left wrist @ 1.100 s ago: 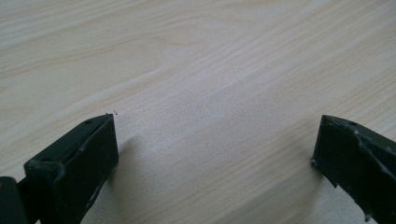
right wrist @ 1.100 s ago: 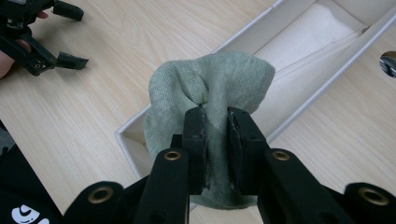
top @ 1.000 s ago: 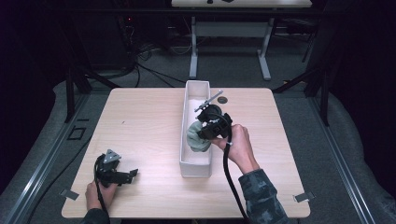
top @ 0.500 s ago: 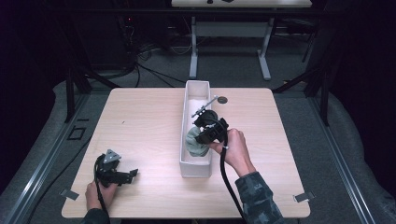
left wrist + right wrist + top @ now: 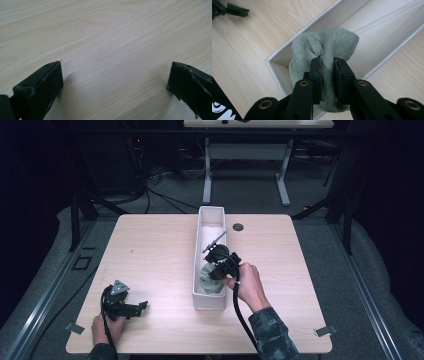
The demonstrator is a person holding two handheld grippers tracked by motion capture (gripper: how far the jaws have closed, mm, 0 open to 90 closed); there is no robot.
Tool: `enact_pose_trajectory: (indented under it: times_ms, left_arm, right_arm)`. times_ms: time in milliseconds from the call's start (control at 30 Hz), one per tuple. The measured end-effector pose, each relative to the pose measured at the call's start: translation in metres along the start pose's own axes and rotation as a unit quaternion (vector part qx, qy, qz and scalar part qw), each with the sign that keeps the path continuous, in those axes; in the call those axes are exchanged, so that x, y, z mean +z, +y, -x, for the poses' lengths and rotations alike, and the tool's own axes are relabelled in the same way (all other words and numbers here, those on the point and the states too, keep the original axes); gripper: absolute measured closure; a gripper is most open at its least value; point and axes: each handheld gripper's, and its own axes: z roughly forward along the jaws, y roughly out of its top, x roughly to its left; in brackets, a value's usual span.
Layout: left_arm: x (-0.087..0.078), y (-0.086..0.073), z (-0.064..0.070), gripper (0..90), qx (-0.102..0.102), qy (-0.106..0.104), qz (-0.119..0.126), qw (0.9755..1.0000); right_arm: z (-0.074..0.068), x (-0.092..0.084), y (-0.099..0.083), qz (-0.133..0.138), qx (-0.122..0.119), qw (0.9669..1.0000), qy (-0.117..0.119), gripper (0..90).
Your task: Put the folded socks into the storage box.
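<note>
A grey-green cloth (image 5: pixel 324 47) hangs bunched between the jaws of my right gripper (image 5: pixel 327 65), which is shut on it. The cloth (image 5: pixel 207 279) reaches down into the near end of a long white tray (image 5: pixel 200 227) in the middle of the table, and my right gripper (image 5: pixel 216 266) stands over it, held by a hand in a camouflage sleeve. My left gripper (image 5: pixel 139 306) rests low at the table's near left corner, open, with bare wood between its jaws. In the left gripper view its fingertips (image 5: pixel 47 80) stand wide apart over the tabletop.
The wooden table (image 5: pixel 150 250) has a round cable hole (image 5: pixel 238 227) just right of the tray's far end. A black cable (image 5: pixel 242 320) trails from the right gripper toward the near edge. Desk legs and cables stand on the dark floor beyond.
My right gripper has come toward the near end of the tray and sunk lower, carrying the cloth down into it. The left gripper has stayed in place.
</note>
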Motion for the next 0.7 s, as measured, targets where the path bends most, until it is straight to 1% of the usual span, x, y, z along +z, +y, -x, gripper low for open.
enact_pose_trajectory:
  times_ms: [33,67,233,333,533,700]
  left_arm:
    - [0.000,0.000,0.000,0.0,0.000,0.000,0.000,1.0000]
    - [0.000,0.000,0.000,0.0,0.000,0.000,0.000,1.0000]
    - [0.000,0.000,0.000,0.0,0.000,0.000,0.000,1.0000]
    - [0.000,0.000,0.000,0.0,0.000,0.000,0.000,1.0000]
    - [0.000,0.000,0.000,0.0,0.000,0.000,0.000,1.0000]
    - [0.000,0.000,0.000,0.0,0.000,0.000,0.000,1.0000]
  right_arm:
    - [-0.001,0.001,0.000,-0.002,-0.001,1.0000,-0.002,77.4]
    - [-0.001,0.003,0.000,0.000,0.002,1.0000,0.007,77.4]
    - [-0.004,0.009,-0.001,-0.010,-0.001,0.9999,-0.004,77.3]
    - [-0.006,0.014,-0.001,-0.012,0.002,0.9999,0.004,77.2]
    - [-0.007,0.023,-0.001,-0.022,0.003,0.9997,0.004,76.8]
    - [-0.009,0.025,0.000,-0.026,0.004,0.9996,0.004,76.4]
